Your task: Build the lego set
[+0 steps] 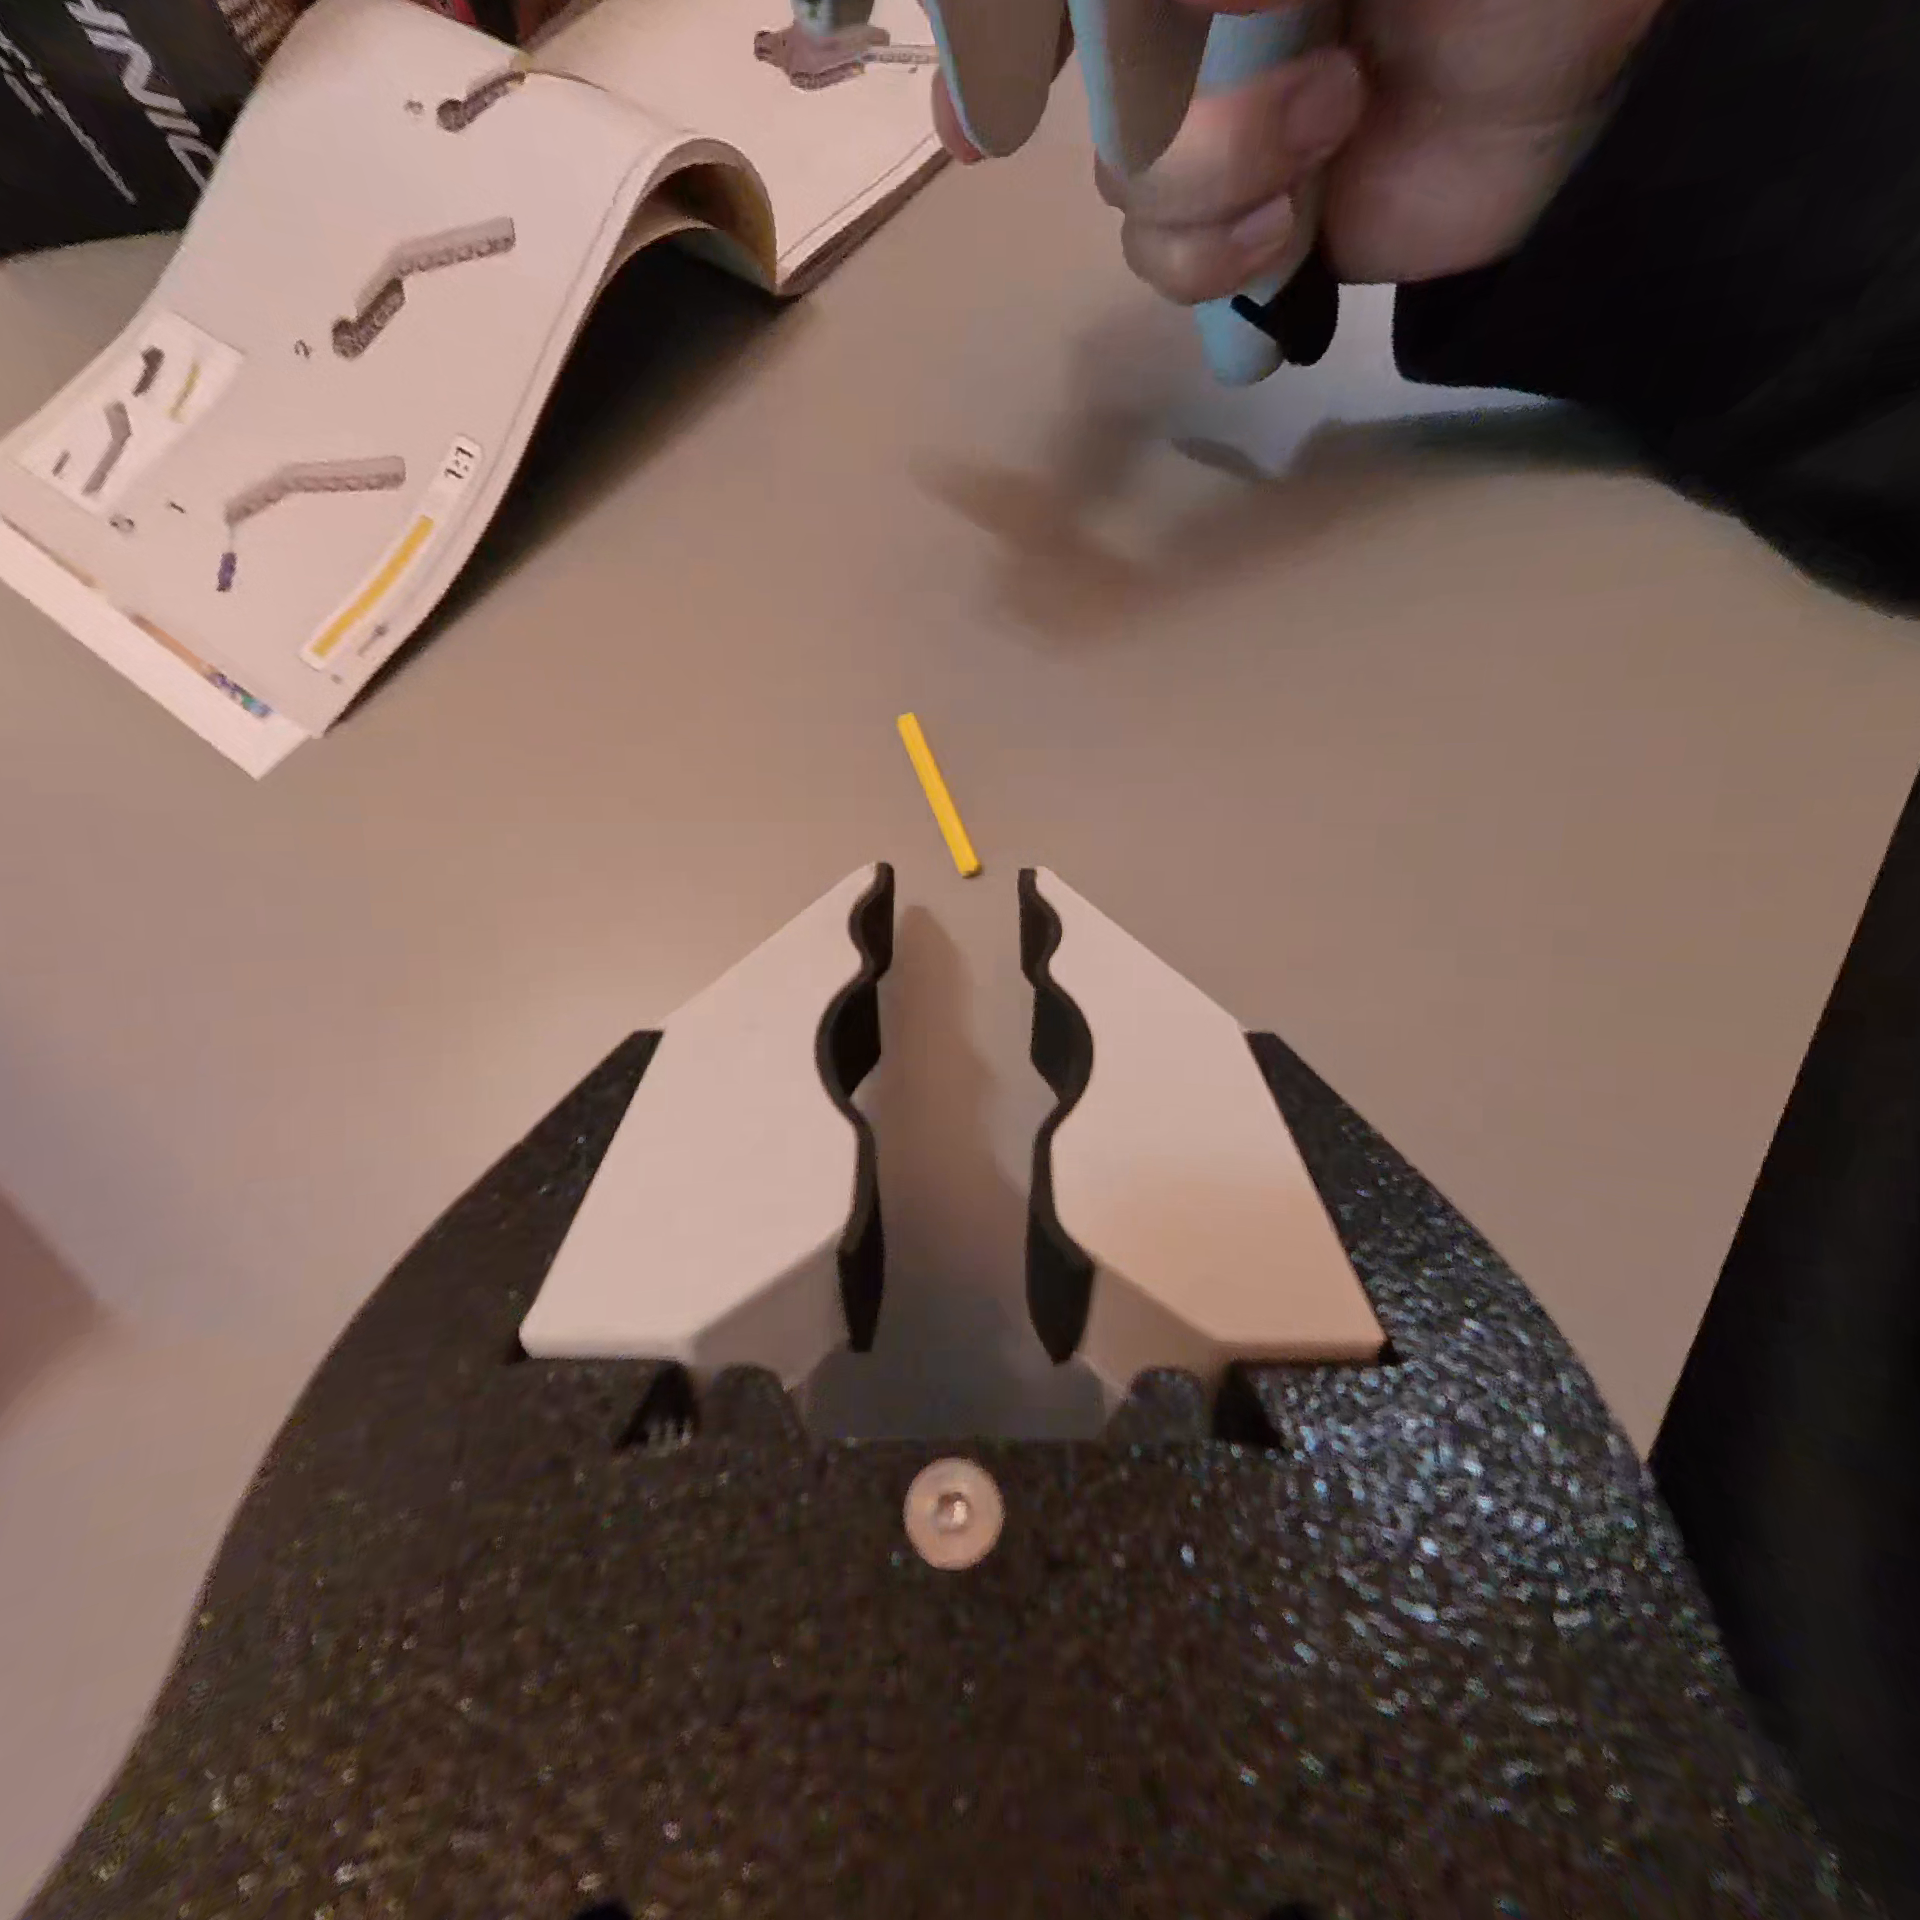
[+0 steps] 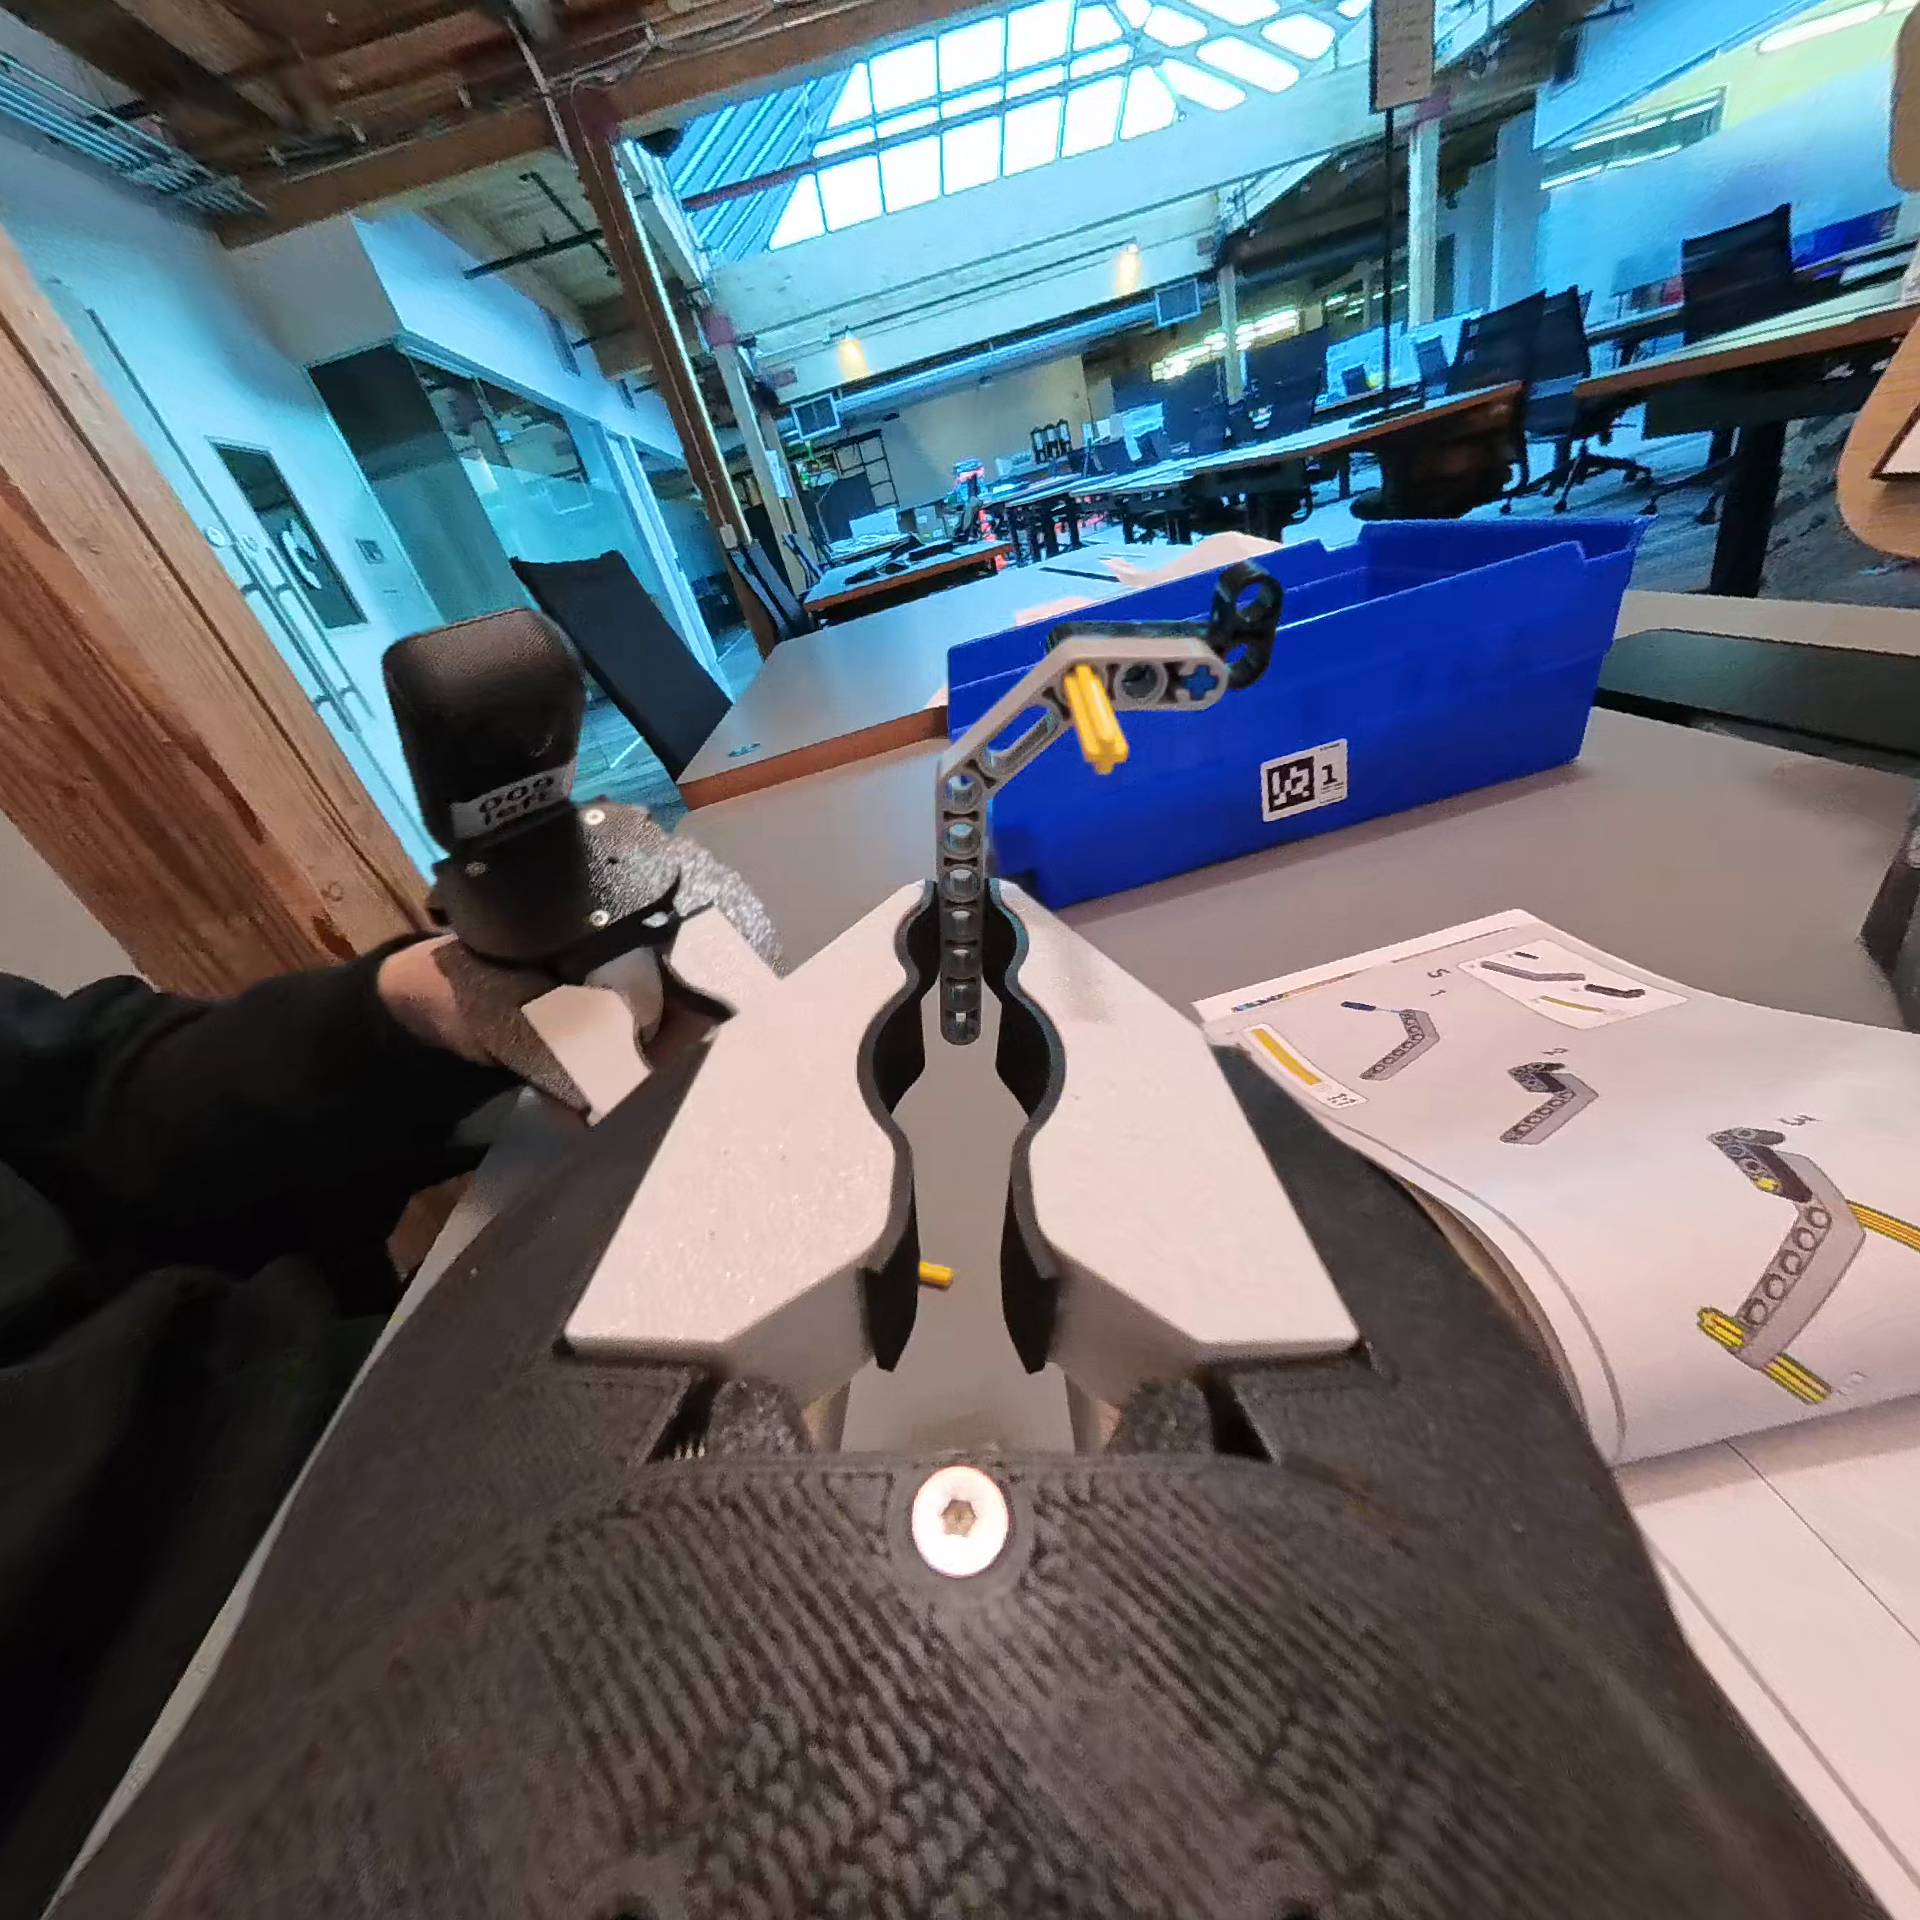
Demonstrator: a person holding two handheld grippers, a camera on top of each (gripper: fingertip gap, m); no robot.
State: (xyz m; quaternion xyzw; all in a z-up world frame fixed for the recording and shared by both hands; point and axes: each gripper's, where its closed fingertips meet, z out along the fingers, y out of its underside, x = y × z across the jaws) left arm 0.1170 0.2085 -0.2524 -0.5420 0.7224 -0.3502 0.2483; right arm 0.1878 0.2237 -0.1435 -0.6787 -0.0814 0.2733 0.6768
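My left gripper [image 1: 956,878] is open and empty, low over the grey table, its tips just short of a thin yellow axle [image 1: 938,795] lying on the table. My right gripper [image 2: 961,894] is shut on a grey bent liftarm [image 2: 997,769] and holds it upright above the table. The liftarm carries a yellow axle [image 2: 1096,722], a blue pin [image 2: 1197,681] and a black connector [image 2: 1242,618] at its top. The end of the loose yellow axle [image 2: 935,1274] shows between the right gripper's fingers. The left gripper [image 2: 623,966] also shows in the right wrist view.
An open instruction booklet [image 1: 343,395] lies at the far left of the table; it also shows in the right wrist view [image 2: 1621,1164]. A blue bin [image 2: 1434,707] stands behind the liftarm. A hand [image 1: 1382,156] holds the right gripper's handle at the top right. The grippers' ends are close to 12 cm from one another.
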